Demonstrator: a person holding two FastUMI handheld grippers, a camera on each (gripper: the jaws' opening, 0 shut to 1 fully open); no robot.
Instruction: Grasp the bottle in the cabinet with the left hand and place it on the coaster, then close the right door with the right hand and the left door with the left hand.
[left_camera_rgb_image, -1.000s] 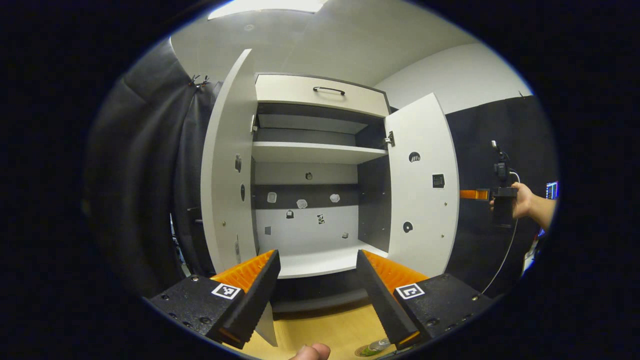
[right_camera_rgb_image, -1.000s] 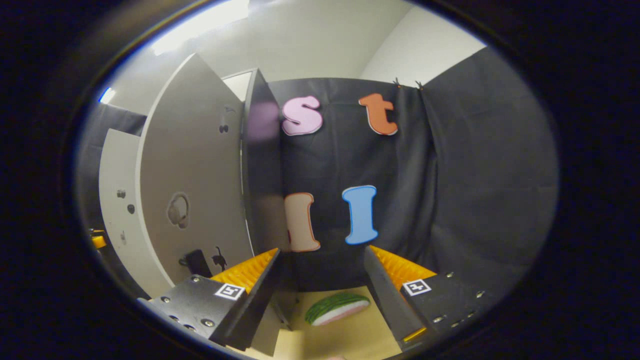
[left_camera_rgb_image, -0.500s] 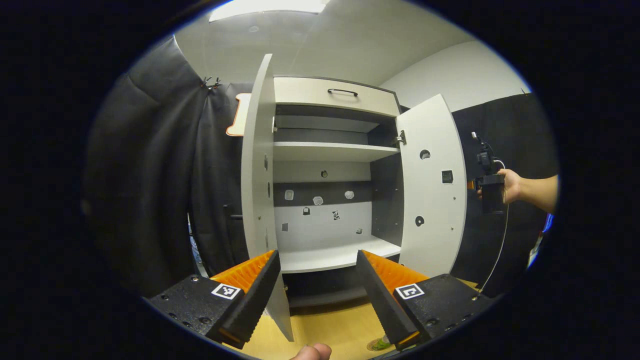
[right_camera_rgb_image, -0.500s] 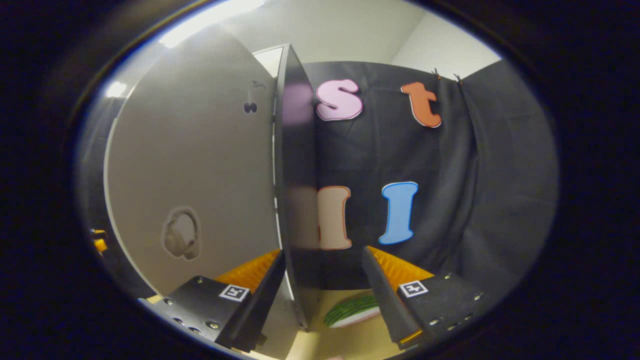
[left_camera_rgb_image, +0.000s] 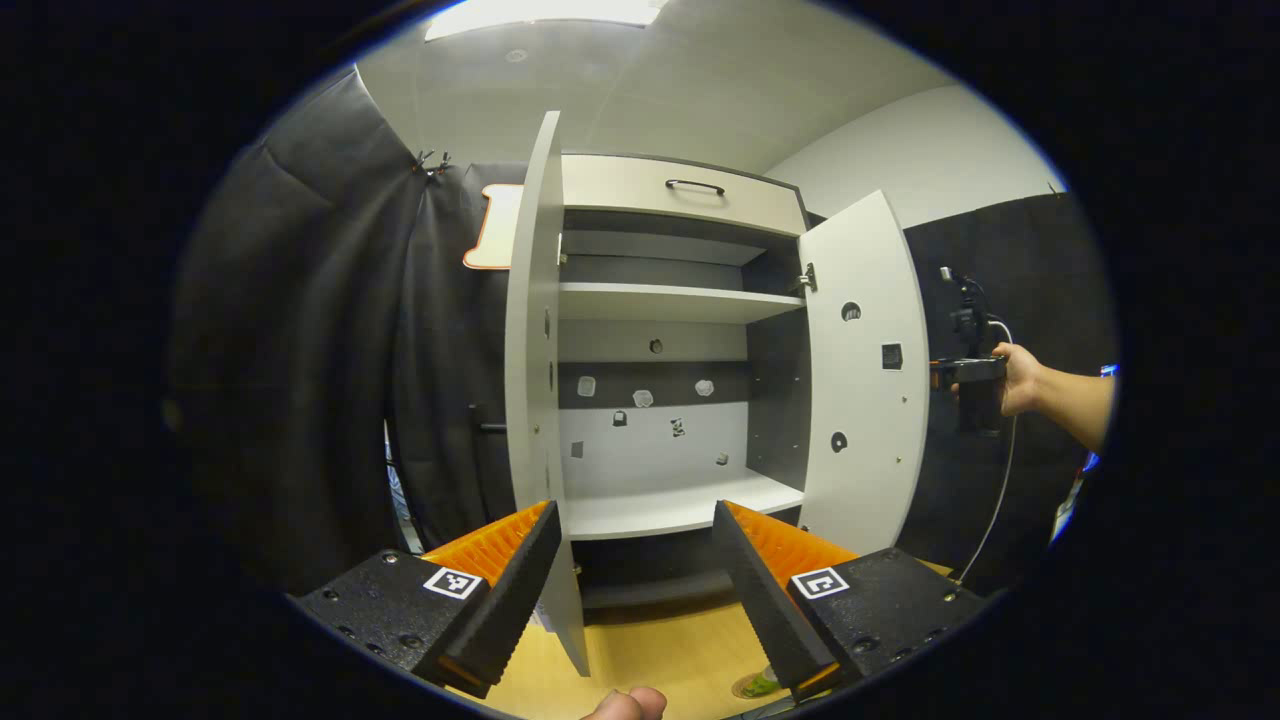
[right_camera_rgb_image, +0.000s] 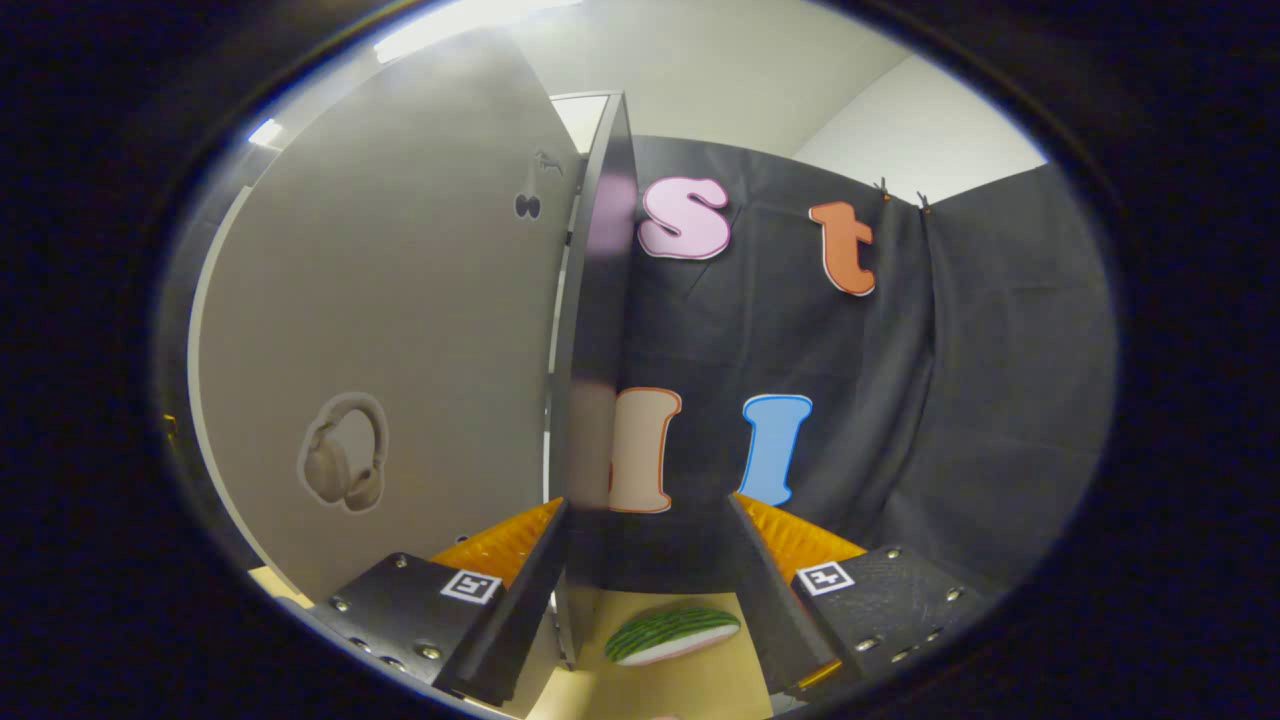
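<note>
both doors stand open; right tongs gape empty behind one to push; left tongs wait, open, empty.

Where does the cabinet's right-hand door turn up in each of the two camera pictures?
Left gripper view: the right door stands open right of centre, beside the shelves, with the right gripper just behind its edge.
Right gripper view: the same door looms close, covering the left half.
Shared landmark: the black cloth wall.
</note>
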